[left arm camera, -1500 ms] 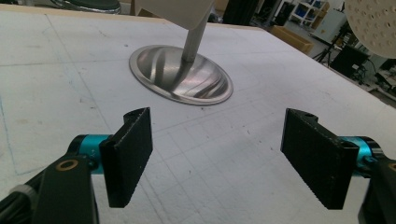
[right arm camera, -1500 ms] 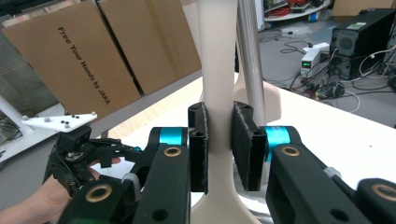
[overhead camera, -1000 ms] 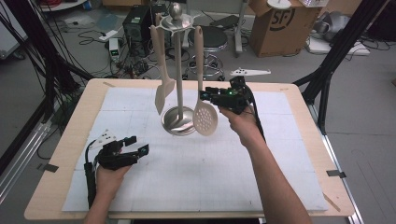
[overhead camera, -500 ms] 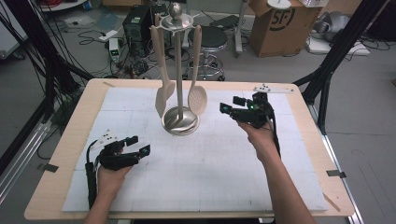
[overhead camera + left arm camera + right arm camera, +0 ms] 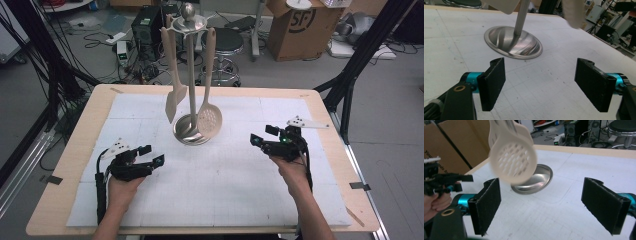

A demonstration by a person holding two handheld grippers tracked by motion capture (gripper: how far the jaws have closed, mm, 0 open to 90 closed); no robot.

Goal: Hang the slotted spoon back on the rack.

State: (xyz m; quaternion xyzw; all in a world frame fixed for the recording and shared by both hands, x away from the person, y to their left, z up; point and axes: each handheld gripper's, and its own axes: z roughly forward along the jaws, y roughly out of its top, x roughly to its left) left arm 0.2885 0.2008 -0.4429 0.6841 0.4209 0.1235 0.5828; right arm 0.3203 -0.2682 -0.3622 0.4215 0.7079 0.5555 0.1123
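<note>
A shiny metal stand (image 5: 192, 131) sits near the middle of the table (image 5: 80, 150), on a big white mat (image 5: 235, 185). Its round base is like a shallow dish, and a thin pole goes up from it to a ring of hooks at the top.

Two cream kitchen tools hang from the hooks. One is a flat spatula (image 5: 173, 95), on the left side of the pole. The other is a spoon with holes (image 5: 209, 120), on the right side. In the right gripper view the spoon with holes (image 5: 511, 162) looks blurry and hangs in the air above the base of the stand (image 5: 536, 180).

The right gripper (image 5: 264, 137) is on the right part of the mat, well apart from the stand. Its jaws have just been opening, and now they stand wide with nothing between them.

The left gripper (image 5: 151, 155) rests low on the left part of the mat. Its jaws are wide too, and they hold nothing. In the left gripper view the stand's base (image 5: 513, 42) lies just ahead of them.

Behind the table stands a brown cardboard box (image 5: 300, 25) with the letters "SF" on it.
</note>
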